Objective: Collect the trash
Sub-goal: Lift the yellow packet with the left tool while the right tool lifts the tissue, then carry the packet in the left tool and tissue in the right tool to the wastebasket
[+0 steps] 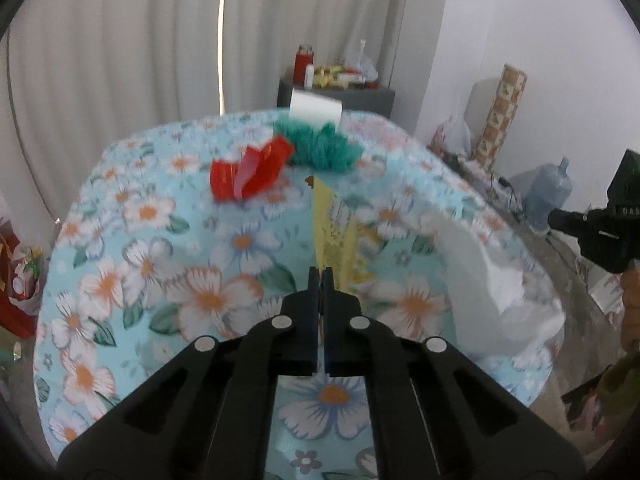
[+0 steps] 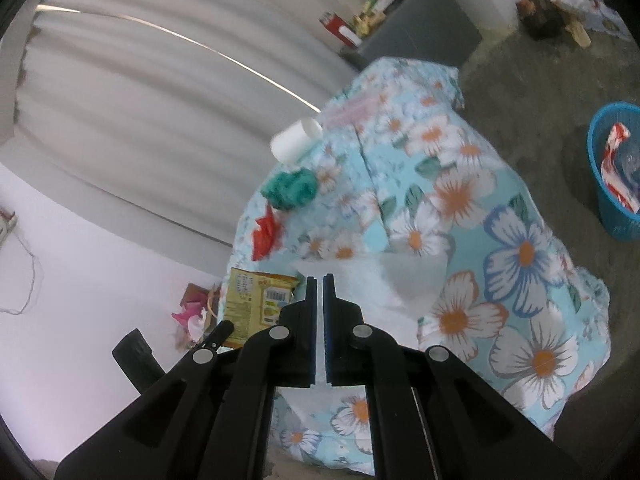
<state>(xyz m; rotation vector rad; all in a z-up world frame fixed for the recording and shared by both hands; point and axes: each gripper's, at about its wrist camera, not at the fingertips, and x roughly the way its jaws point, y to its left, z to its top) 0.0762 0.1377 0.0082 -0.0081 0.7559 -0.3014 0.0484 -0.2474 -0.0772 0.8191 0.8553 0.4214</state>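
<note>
The worktop [image 1: 120, 280] is covered by a light blue cloth with big white and orange flowers. Everything here is told from that worktop.

The left tool [image 1: 319, 274] hangs over the near part of the worktop. Its two fingers are pressed almost together, and a yellow snack wrapper [image 1: 336, 232] is pinched between them. The wrapper stands on its edge and sticks out past the fingertips, toward the far side of the worktop. In the right wrist view the same wrapper [image 2: 256, 300] shows its flat side with a barcode, off the left side of the worktop.

The right tool [image 2: 319, 278] is at the near edge of the worktop. Its fingers are nearly closed on a white sheet of paper or plastic [image 2: 384, 280], and a thin white strip shows in the gap between them. In the left wrist view this white sheet [image 1: 480, 280] rises up at the right side of the worktop.

On the far part of the worktop lies a red crumpled wrapper [image 1: 248, 174]. Just beside it, farther back, is a green fluffy thing [image 1: 324, 148]. At the far edge stands a white cup [image 1: 316, 110].

On the floor to the right of the worktop is a blue basket [image 2: 612, 208] with red and white trash inside.
</note>
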